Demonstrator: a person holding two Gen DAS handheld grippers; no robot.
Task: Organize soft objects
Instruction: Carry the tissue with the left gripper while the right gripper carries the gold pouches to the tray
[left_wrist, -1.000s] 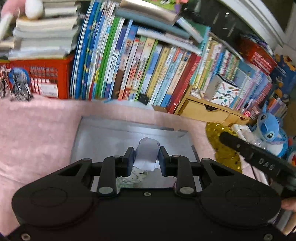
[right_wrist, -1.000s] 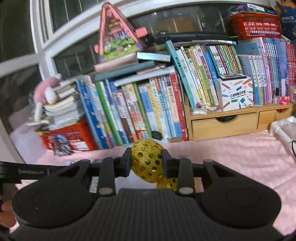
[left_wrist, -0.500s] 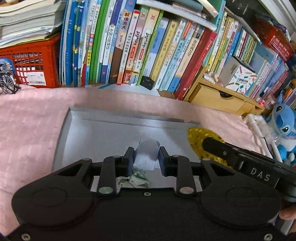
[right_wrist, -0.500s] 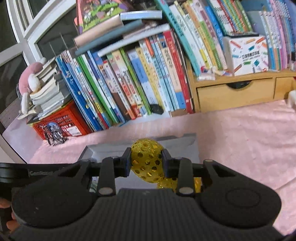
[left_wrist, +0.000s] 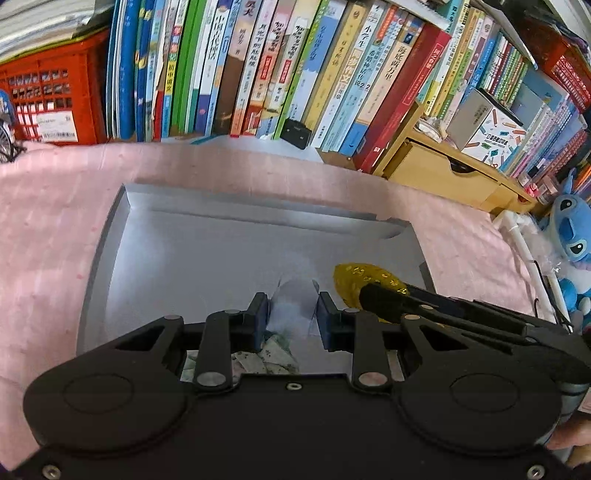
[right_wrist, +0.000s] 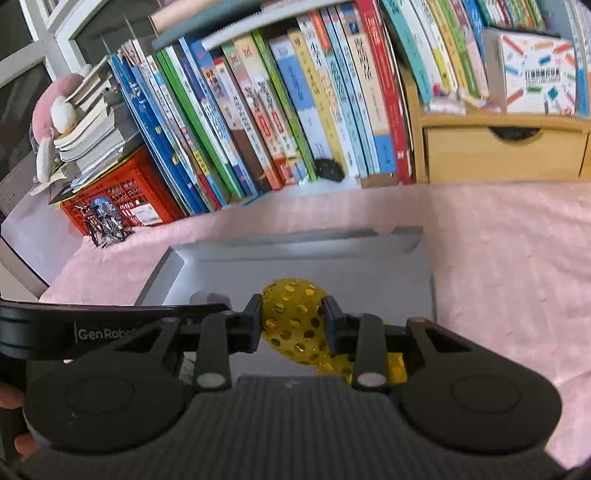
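Pink blanket (left_wrist: 55, 236) everywhere, packed bookshelf (left_wrist: 258, 66) at 12 o'clock, grey tray (left_wrist: 207, 258) sitting dead centre. Left hand-held gripper (left_wrist: 292, 314) is pinching a pale bluish cloth (left_wrist: 293, 306) over the tray's near side. Right hand-held gripper (right_wrist: 292, 319) is clamped on a gold sequin pouch (right_wrist: 295, 317), which hangs over the tray at about 3 o'clock of the cloth.

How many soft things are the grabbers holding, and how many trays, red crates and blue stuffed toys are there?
Soft things held: 2, a gold spotted cloth and a pale cloth
Gray trays: 1
Red crates: 1
Blue stuffed toys: 1
Total: 5
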